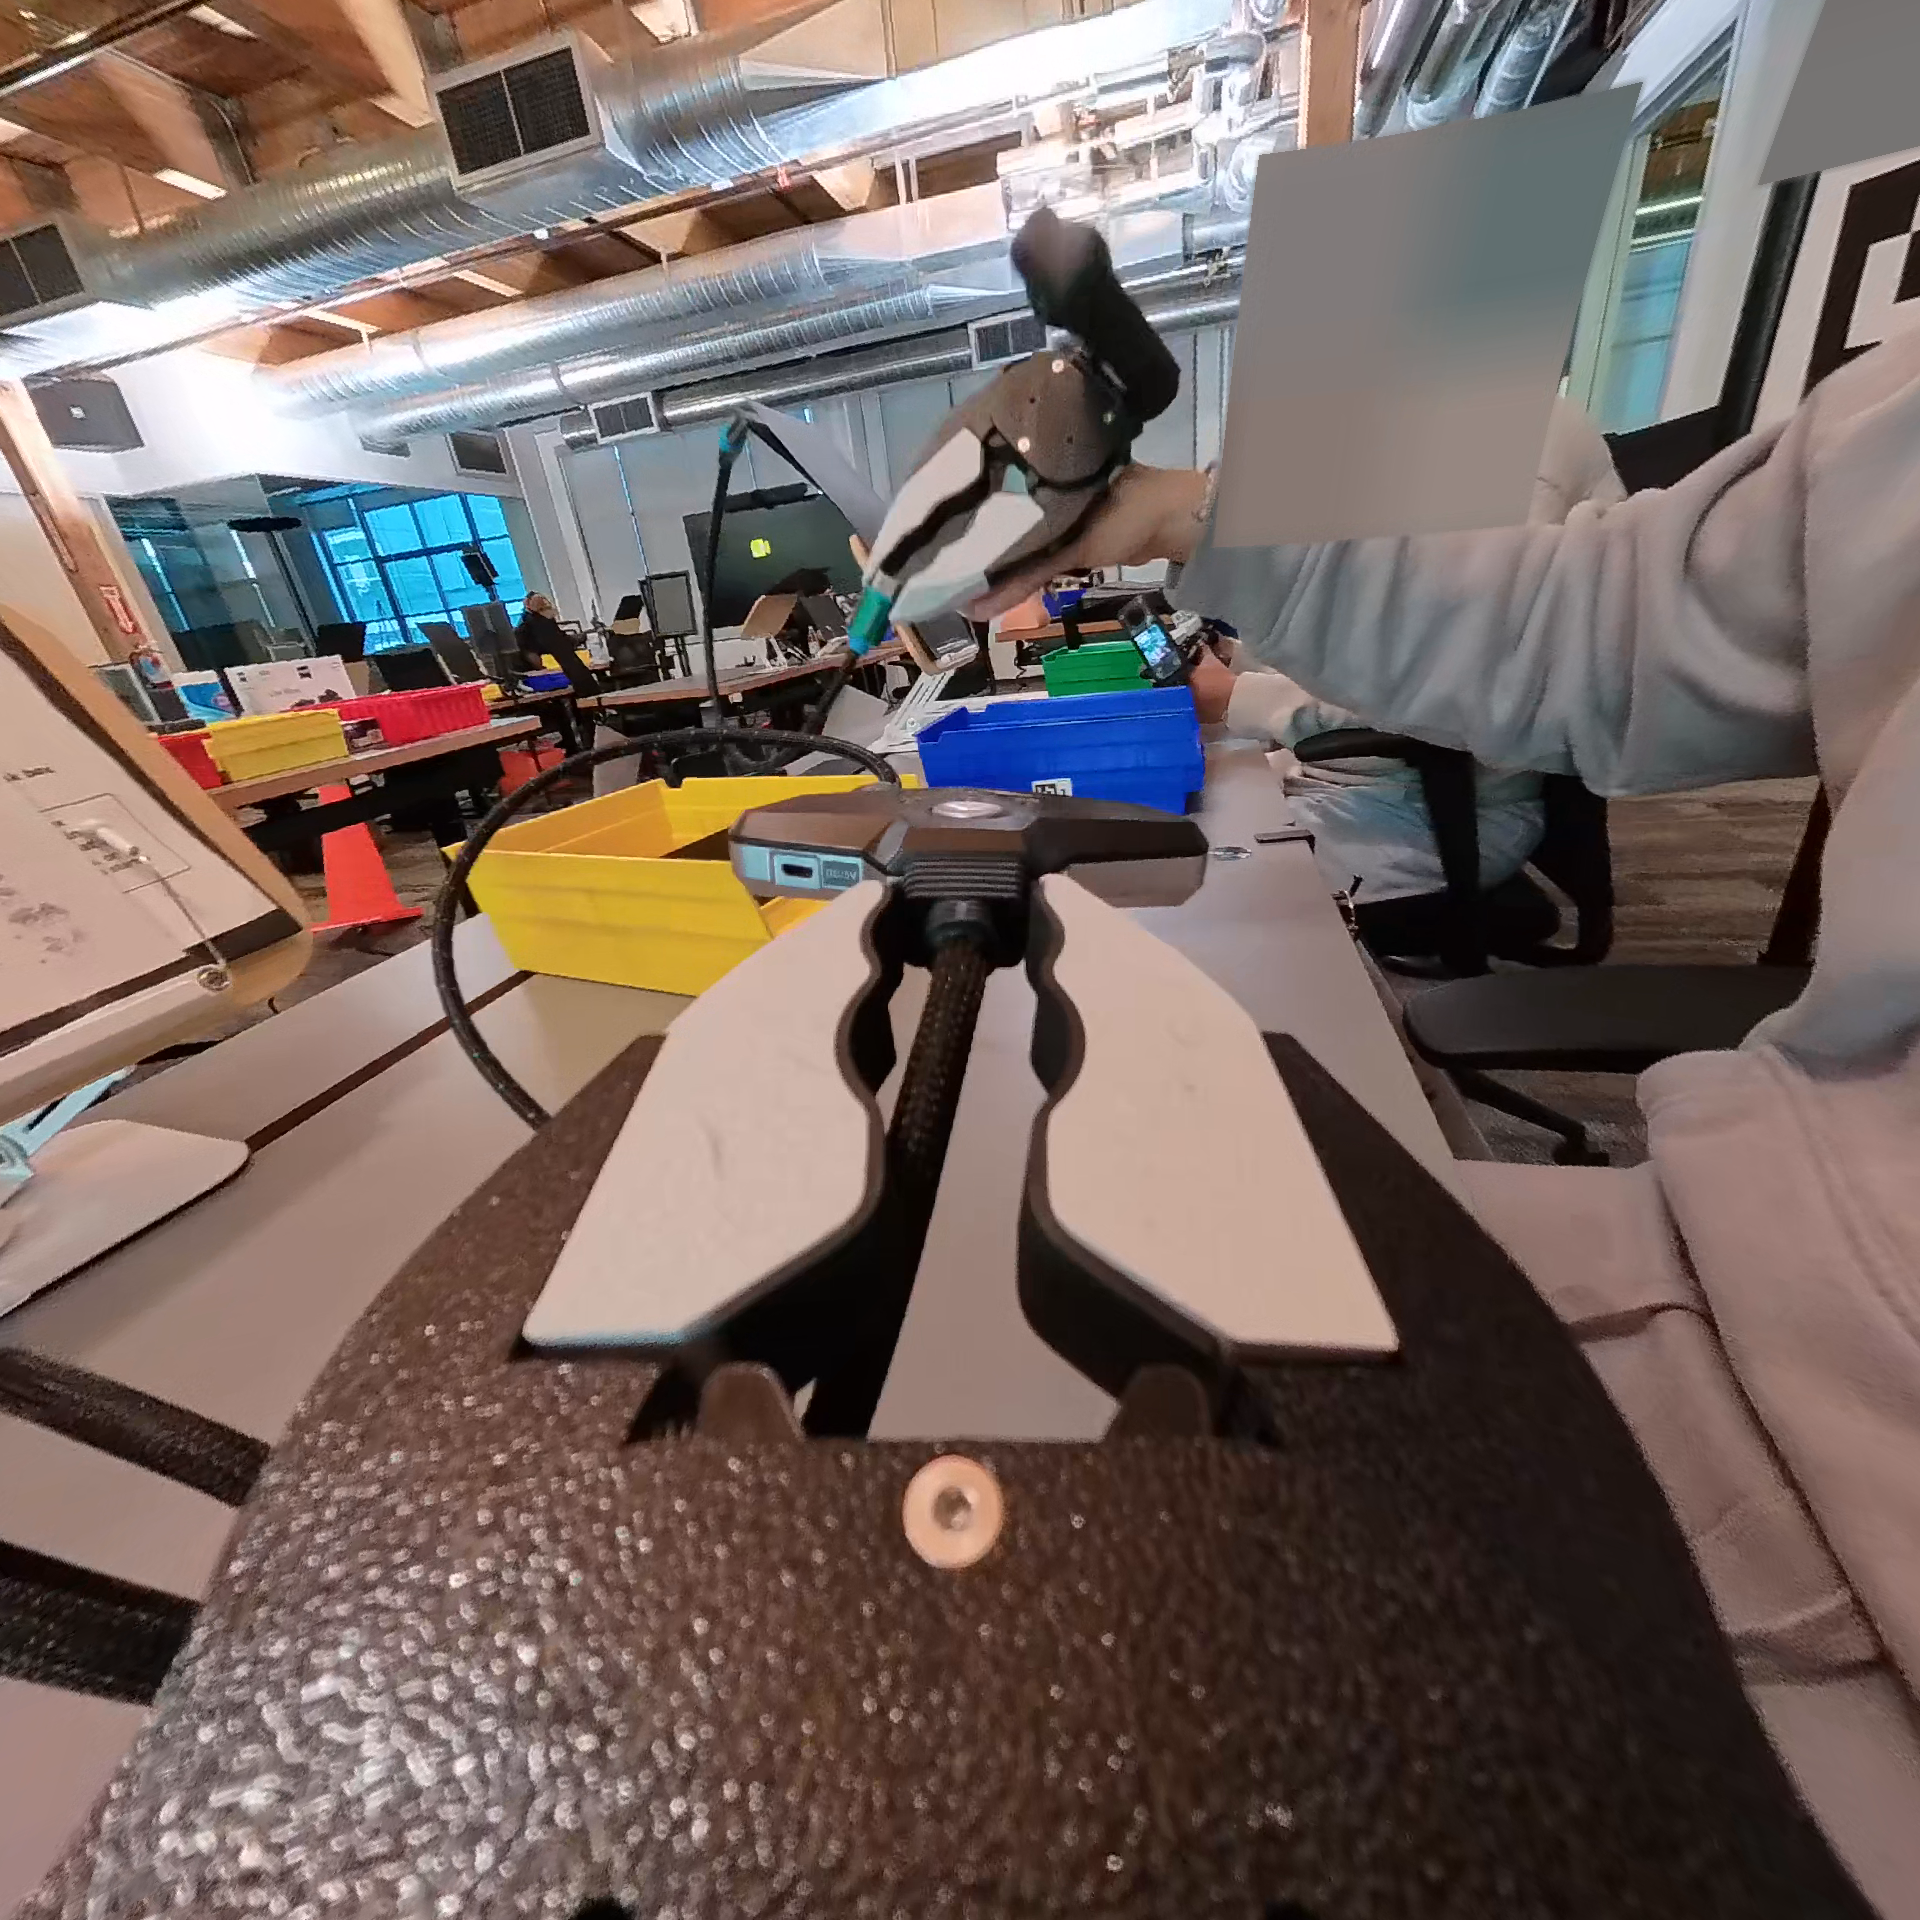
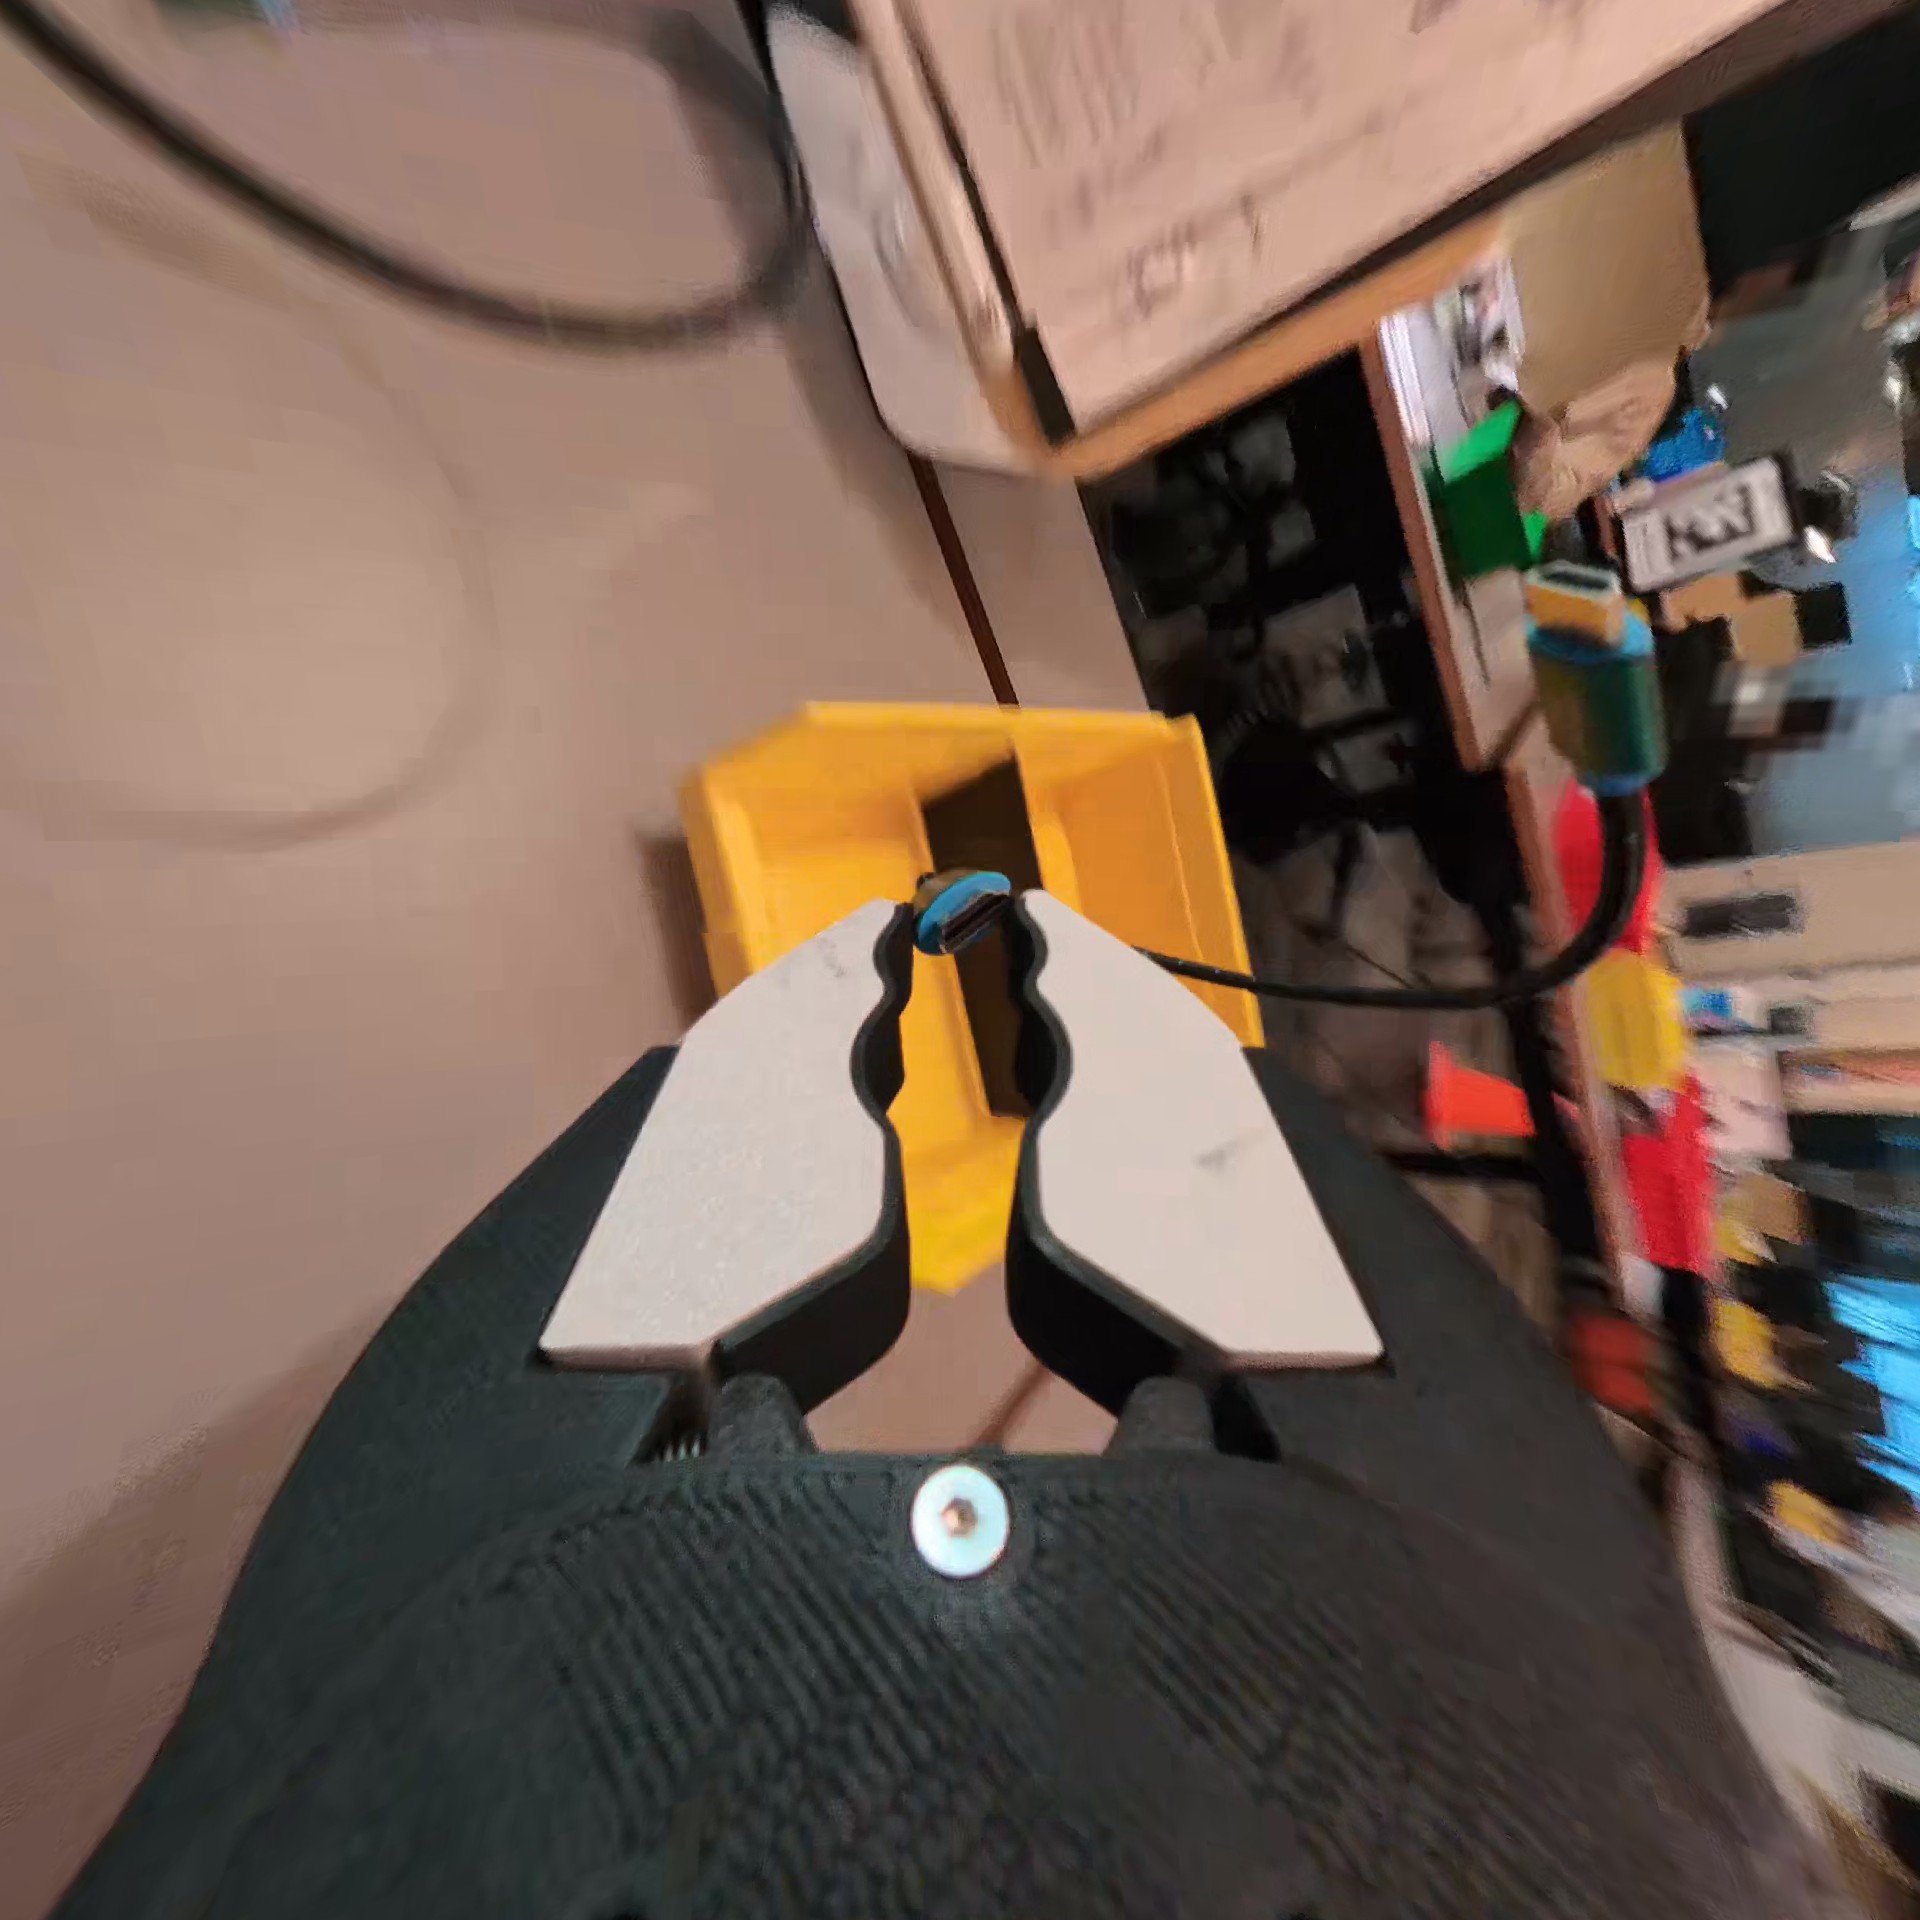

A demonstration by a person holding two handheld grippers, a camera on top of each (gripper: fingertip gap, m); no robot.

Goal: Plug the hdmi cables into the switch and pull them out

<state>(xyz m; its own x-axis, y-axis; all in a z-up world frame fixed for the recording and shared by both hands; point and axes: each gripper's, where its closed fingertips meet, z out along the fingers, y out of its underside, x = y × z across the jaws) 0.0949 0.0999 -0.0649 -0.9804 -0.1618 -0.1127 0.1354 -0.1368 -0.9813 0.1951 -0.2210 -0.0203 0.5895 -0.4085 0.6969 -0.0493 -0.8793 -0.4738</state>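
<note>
The left tool (image 1: pixel 961 914) pinches the black braided cable's plug (image 1: pixel 958 885) where it enters the grey switch (image 1: pixel 966 831) on the desk (image 1: pixel 1288 935). The right tool (image 2: pixel 961 914), raised above the yellow bin (image 2: pixel 1122 821), is nearly closed, pinching a teal HDMI plug (image 2: pixel 958 912) whose cable's other teal connector (image 2: pixel 1595 686) dangles free

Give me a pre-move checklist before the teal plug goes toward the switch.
1. Left gripper clamps the switch's braided lead at its collar: ok.
2. Switch rests flat on the table: ok.
3. Right gripper holds the teal plug: ok.
4. Plug lined up with a port: not ok, it is held high above the switch.
5. Free port on the switch's far side: cannot tell.
</note>
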